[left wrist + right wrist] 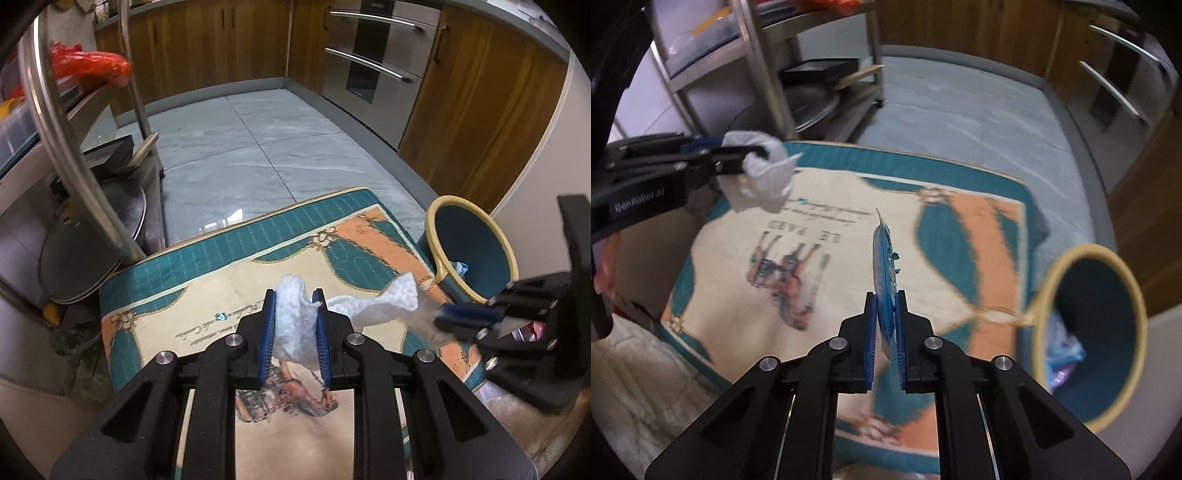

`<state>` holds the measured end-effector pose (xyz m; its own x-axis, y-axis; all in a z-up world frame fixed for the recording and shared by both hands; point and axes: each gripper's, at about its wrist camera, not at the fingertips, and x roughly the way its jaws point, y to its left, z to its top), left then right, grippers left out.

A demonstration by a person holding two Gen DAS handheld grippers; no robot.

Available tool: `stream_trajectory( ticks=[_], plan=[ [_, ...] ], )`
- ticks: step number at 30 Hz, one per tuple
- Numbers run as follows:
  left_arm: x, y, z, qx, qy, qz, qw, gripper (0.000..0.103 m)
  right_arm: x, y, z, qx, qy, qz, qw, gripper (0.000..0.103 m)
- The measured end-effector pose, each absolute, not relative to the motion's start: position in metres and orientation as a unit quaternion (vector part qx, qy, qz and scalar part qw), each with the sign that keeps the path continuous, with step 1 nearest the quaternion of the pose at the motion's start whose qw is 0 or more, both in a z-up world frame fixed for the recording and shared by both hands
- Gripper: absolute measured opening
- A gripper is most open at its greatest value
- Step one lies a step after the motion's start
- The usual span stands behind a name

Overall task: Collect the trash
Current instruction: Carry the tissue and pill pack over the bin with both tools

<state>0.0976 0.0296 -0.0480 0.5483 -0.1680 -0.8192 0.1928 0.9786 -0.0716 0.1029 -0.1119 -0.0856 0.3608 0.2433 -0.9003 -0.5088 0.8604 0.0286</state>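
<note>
Left gripper point(294, 310) fills the foreground of the left wrist view, jaws closed most of the way onto a crumpled white paper towel point(295, 325). One loose end of the towel trails off toward the bin point(476, 251). Towel is held up above the rug point(229, 280), not touching it. Bin has a cream rim and dark blue inside, sits off the rug's far right corner, and looks tipped toward the camera. Something pale blue already lies inside it. Right gripper point(461, 317) comes in just beside the bin, near side; it's blurred here, so I can't tell from this view what it has.

Right wrist view: right gripper point(885, 325) has its jaws nearly closed, pinching a thin blue wrapper point(884, 266) edge-on, torn along one side. Wrapper hangs above the rug, bin point(1049, 280) to its right and near. Inside the bin are blue and purple scraps. Left gripper point(753, 158) with the towel point(761, 173) is over the rug's far left corner, well apart from the bin.

Step in hand, as I read it: both pieces picked up, transport to the bin. Right is closer, so it likely goes first: swing over the bin mouth, clear the rim, spread the jaws. Thin wrapper may cling to a pad. Left then has to cross the whole rug before release.
</note>
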Motion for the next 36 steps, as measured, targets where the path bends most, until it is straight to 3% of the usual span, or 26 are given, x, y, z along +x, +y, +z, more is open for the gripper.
stream_trajectory(
  ticks=[9,36],
  plan=[
    [0.102,-0.005,-0.043,0.032,0.455,-0.131,0.880,0.019,0.104,-0.175,-0.046,-0.130,0.490,0.186,0.842,0.010],
    [0.121,-0.151,-0.063,0.091,0.453,-0.207,0.862,0.019,0.111,-0.291,-0.075,-0.082,0.496,0.066,0.862,0.010]
  ],
)
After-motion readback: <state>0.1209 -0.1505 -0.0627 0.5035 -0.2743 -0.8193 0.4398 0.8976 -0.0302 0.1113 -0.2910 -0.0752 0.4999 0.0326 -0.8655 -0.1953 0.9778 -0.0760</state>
